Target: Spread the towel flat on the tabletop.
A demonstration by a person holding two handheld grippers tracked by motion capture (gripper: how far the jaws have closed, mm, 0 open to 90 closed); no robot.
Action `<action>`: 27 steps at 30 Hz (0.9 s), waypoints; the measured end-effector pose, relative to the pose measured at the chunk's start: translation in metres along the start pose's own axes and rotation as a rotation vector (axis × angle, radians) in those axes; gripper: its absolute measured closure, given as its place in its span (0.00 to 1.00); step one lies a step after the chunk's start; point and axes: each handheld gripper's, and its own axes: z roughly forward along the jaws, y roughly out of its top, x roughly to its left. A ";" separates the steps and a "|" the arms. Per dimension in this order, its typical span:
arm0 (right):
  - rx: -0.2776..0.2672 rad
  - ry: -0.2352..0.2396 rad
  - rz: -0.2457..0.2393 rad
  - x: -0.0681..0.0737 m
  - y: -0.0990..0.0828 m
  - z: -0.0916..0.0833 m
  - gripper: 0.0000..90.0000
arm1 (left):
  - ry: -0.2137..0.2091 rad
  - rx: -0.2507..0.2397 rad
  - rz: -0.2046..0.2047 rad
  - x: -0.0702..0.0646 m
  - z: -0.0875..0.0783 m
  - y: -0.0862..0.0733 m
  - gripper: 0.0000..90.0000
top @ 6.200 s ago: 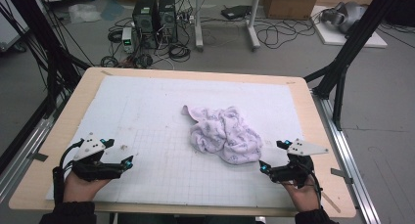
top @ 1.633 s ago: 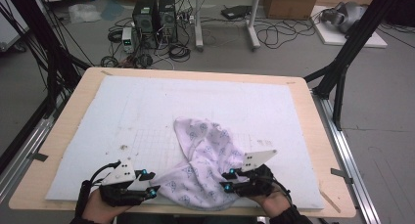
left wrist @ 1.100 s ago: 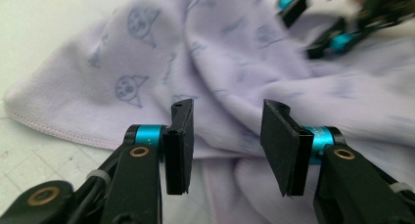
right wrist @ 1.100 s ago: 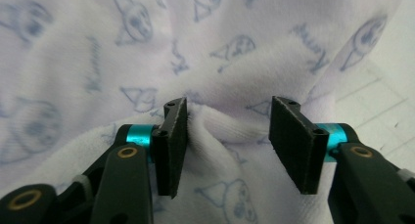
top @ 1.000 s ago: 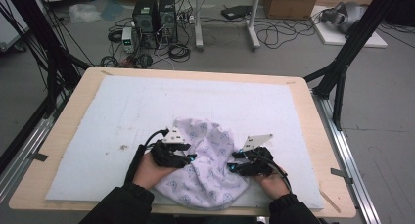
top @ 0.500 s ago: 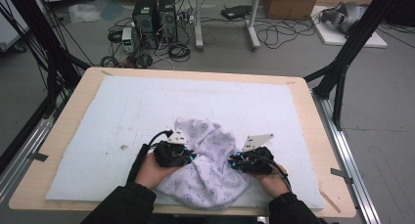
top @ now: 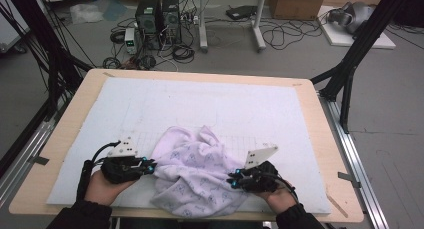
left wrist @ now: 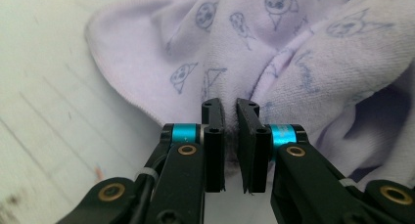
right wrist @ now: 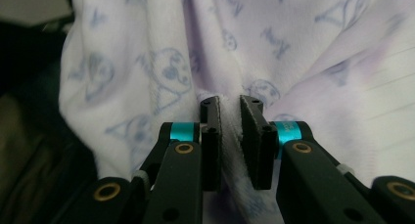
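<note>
With the lilac printed terry cloth (top: 196,176) bunched at the near edge of the white-matted desk (top: 260,109) and clamped in both the left tongs (top: 150,165) and right tongs (top: 232,180) (only thin folds are pinched), a fold may be lost if the cloth is pulled taut.

Grey floor (top: 300,54) strewn with cables (top: 280,36); 2 computer towers (top: 159,13) beyond the table (top: 75,104).
</note>
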 end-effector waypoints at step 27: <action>0.097 -0.121 0.046 -0.062 0.018 0.031 0.97 | -0.011 0.033 -0.024 0.021 0.061 0.007 0.94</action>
